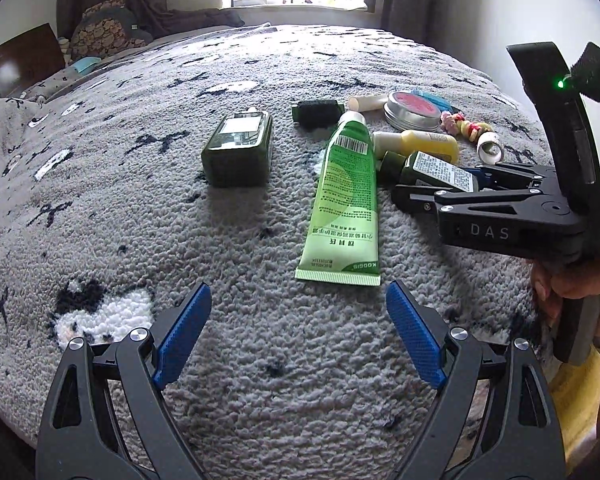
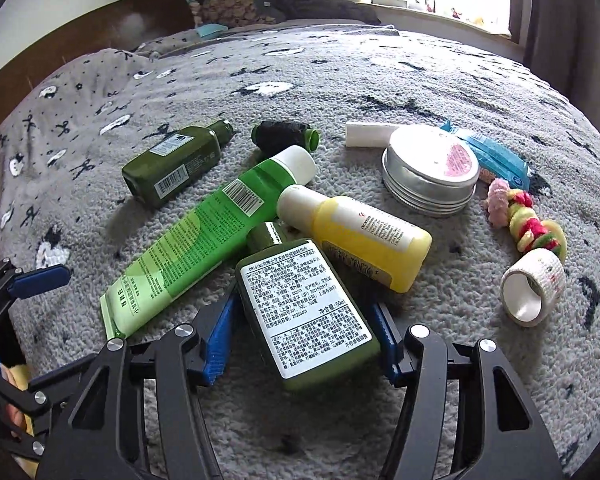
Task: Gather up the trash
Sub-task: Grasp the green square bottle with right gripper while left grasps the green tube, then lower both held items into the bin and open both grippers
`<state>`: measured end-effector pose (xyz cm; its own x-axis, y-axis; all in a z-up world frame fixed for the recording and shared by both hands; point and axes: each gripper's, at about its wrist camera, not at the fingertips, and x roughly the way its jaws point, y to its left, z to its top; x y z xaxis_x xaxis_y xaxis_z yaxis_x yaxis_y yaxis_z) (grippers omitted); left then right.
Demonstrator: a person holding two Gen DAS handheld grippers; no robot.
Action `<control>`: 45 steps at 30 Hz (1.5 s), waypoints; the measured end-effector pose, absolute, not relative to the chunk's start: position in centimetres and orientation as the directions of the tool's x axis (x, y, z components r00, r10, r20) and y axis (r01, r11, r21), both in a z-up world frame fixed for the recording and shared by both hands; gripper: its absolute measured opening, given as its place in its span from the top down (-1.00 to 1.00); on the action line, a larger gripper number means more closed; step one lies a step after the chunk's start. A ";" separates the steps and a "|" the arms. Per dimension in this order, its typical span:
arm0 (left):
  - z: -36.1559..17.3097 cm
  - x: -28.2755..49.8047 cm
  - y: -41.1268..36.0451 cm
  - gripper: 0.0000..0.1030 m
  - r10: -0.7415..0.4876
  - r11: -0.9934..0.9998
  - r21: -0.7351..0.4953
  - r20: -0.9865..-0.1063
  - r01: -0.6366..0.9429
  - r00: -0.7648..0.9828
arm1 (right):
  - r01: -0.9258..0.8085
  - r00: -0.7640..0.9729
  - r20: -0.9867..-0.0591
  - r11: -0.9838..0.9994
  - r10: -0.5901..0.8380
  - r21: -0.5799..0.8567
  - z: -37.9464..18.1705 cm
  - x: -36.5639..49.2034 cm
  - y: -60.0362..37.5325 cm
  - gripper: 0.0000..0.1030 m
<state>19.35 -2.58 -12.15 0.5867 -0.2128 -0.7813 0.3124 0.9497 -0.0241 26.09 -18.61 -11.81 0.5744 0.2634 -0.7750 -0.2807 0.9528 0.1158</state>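
Several items lie on a grey patterned blanket (image 1: 260, 340). A light green tube (image 1: 346, 204) (image 2: 204, 232) lies ahead of my left gripper (image 1: 299, 328), which is open and empty just short of the tube's crimped end. My right gripper (image 2: 304, 336) is closed around a dark green bottle with a white label (image 2: 306, 312) (image 1: 432, 168); its blue pads (image 2: 218, 340) press both sides. A yellow bottle (image 2: 364, 236) leans on that bottle. A second dark green bottle (image 2: 172, 164) (image 1: 238, 148) lies apart to the left.
A round metal tin (image 2: 430, 172), a white stick (image 2: 368, 134), a blue wrapper (image 2: 496, 158), a colourful hair tie (image 2: 528, 220), a tape roll (image 2: 534, 292) and a black spool (image 2: 284, 134) lie around. Pillows (image 1: 104, 32) and a headboard (image 2: 80, 36) stand behind.
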 end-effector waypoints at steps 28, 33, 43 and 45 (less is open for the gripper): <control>-13.3 26.7 -9.2 0.20 -0.195 0.929 0.033 -0.803 0.368 0.564 | -0.121 0.664 -0.732 0.988 0.151 0.094 -10.6 17.6 -26.6 -0.14; -13.3 23.7 -8.2 0.21 -0.202 0.928 0.029 -0.798 0.371 0.567 | -0.121 0.670 -0.728 0.989 0.143 0.082 -10.3 16.0 -26.4 -0.14; -11.8 16.2 -5.2 0.22 -0.258 0.924 -0.016 -0.763 0.382 0.593 | -0.137 0.697 -0.700 0.987 0.155 0.083 -9.0 11.5 -25.4 -0.14; -11.1 14.4 -4.7 0.22 -0.269 0.924 -0.021 -0.747 0.383 0.608 | -0.146 0.709 -0.686 0.986 0.162 0.083 -8.4 10.3 -25.1 -0.14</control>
<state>14.45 -4.72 -11.09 0.6082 -0.2691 -0.7468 0.3829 0.9236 -0.0209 10.33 -25.15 -8.42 0.7090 0.1622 -0.6863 -0.1456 0.9859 0.0826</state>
